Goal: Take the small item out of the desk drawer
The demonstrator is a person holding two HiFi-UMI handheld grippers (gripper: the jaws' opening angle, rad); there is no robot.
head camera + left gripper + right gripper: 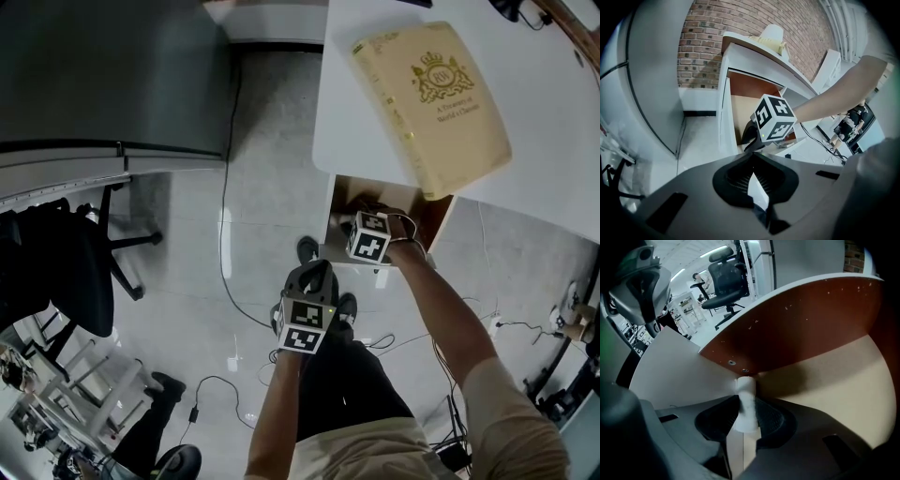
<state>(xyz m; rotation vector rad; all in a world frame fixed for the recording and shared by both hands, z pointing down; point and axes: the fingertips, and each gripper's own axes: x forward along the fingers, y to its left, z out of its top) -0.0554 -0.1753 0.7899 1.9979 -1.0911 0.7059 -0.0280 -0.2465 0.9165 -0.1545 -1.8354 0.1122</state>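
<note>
The drawer (349,190) stands pulled open under the near edge of the white desk (356,84), which carries a book (436,103). The right gripper (746,417) reaches down into it, fingers pinching a small white item (746,391) that stands upright on the drawer floor by its left wall. The left gripper (752,176) hangs nearer, over the floor, with fingers pressed together.

My right arm (448,314) reaches steeply down, my black right hand-held gripper (746,405) clamped on a small white item (746,390); my left hand-held gripper (316,270) hangs angled downward, jaws together, empty.
</note>
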